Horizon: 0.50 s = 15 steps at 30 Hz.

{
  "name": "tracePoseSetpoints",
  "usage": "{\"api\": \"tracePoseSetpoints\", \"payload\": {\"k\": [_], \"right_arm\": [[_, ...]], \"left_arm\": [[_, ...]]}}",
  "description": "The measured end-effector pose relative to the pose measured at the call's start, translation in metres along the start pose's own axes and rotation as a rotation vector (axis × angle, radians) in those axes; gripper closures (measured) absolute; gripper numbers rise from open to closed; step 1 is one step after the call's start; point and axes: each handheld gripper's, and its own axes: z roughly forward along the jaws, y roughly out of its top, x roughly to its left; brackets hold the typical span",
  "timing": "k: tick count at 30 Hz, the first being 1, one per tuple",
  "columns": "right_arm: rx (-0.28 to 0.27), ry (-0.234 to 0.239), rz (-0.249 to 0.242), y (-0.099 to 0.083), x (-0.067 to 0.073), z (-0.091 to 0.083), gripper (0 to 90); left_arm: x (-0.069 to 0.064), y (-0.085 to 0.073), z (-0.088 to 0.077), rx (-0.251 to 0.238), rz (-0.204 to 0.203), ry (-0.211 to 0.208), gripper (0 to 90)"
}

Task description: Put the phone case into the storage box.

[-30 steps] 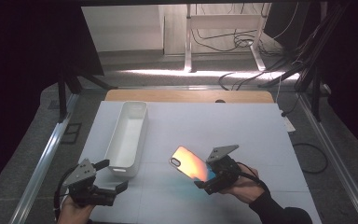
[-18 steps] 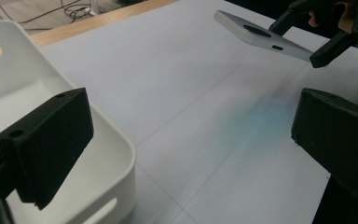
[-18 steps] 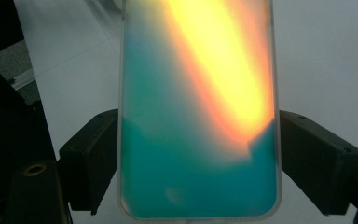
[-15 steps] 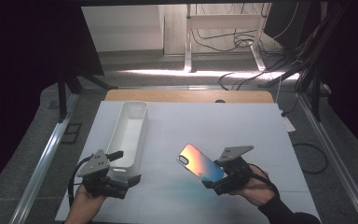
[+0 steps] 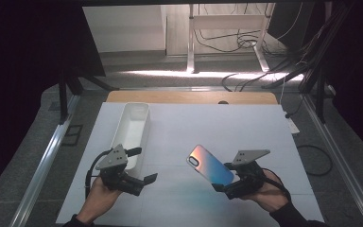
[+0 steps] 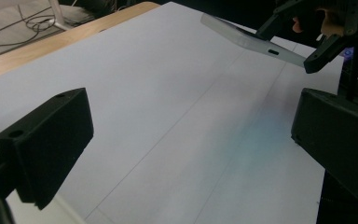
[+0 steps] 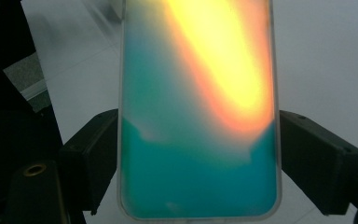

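Holding one iridescent teal-and-orange phone case [image 5: 210, 164] clamped between right gripper [image 5: 228, 185] fingers [image 7: 90, 158], raised above white bench [image 5: 217, 123] near front edge; left gripper [image 5: 144, 165] fingers spread, empty, beside one white rectangular tray [image 5: 133, 126].

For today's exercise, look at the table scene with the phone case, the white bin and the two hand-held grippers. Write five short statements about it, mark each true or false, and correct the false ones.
1. The right hand-held gripper holds the iridescent phone case by its two long edges. True.
2. The phone case lies flat on the white table. False: it is held tilted above the table.
3. The left hand-held gripper grips the white bin. False: its jaws are open with nothing between them.
4. The white bin stands on the left part of the table. True.
5. The bin holds a second phone case. False: as far as the high view shows, it is empty.
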Motion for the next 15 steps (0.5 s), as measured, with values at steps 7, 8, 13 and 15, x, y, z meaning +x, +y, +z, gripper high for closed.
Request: {"api": "tracePoseSetpoints", "payload": {"k": [7, 8, 13, 15], "right_arm": [[-0.016, -0.002, 0.008, -0.006, -0.002, -0.007, 17.0], [-0.016, -0.003, 0.009, -0.007, -0.002, -0.008, 17.0], [-0.028, -0.013, 0.013, -0.011, -0.005, -0.014, 17.0], [-0.033, -0.009, 0.016, -0.013, -0.006, -0.017, 17.0]], "left_arm": [[-0.001, 0.009, 0.014, 0.007, 0.021, -0.02, 0.0], [-0.001, 0.01, 0.016, 0.009, 0.024, -0.024, 0.0], [-0.002, 0.016, 0.026, 0.017, 0.04, -0.051, 0.0], [-0.003, 0.021, 0.031, 0.016, 0.042, -0.066, 0.0]]}}
